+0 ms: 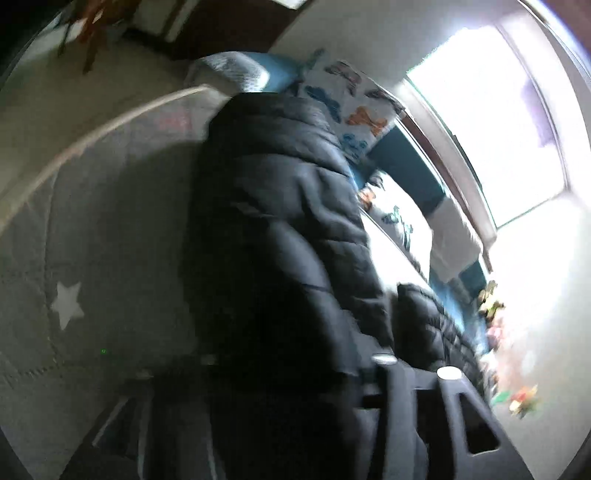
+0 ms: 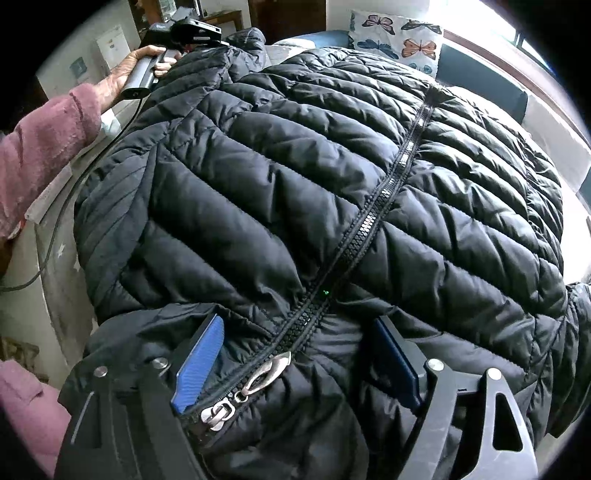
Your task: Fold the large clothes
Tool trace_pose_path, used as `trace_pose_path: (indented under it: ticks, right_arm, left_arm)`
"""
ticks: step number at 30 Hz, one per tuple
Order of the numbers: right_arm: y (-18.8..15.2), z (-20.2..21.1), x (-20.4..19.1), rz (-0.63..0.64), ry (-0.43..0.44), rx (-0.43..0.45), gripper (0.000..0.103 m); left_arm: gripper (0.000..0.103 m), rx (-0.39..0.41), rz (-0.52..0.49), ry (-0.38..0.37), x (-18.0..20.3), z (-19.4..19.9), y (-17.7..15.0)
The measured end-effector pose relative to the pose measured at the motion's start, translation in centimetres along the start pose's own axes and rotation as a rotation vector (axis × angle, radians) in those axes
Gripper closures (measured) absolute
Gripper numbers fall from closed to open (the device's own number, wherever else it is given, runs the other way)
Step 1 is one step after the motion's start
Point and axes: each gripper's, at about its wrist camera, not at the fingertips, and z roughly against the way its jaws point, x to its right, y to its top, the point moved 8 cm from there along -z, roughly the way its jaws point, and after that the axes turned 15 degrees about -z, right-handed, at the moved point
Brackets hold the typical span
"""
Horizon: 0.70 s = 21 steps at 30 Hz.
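The black puffer jacket lies zipped, zipper running straight away from the right gripper, whose spread jaws straddle its hem ungripped; the left gripper, grip unreadable, works the far sleeve

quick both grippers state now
left gripper: cannot be told, fingers hidden by the black puffer jacket
right gripper: open, straddling the jacket's zipper

We're looking into hard daylight from the window in the left wrist view, blown out white, with glare washing the right side. The jacket here sits dark, smeared by motion blur. Over in the right wrist view we get a sharper picture: the jacket shows sheen on its quilting. Both views bend and go black at the edges.
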Motion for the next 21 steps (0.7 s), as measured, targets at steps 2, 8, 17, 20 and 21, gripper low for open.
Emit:
trace_pose_path:
  ticks: [2,8,17,20,21]
  right_arm:
    - [0.1,-0.1,0.1,-0.001,0.002,-0.001,0.013]
    - [0.2,0.2,0.0,0.008,-0.009,-0.001,0.013]
    - [1.0,3.6,1.0,-0.055,0.019,0.104,0.013]
    - [1.0,5.4,1.8,-0.063,0.02,0.153,0.013]
    - [1.0,6.1,2.2,-0.069,0.023,0.169,0.013]
  left_arm:
    - [0.065,0.026,0.015,-0.019,-0.6,0.0,-0.2]
    - [0.092,0.179,-0.104,0.012,2.8,5.7,1.8]
    - [0.092,0.418,-0.438,0.122,16.6,19.8,-0.6]
    - [0.092,0.457,-0.544,0.134,22.0,22.2,-3.5]
    - [0.091,0.467,-0.594,0.124,24.2,22.8,-5.1]
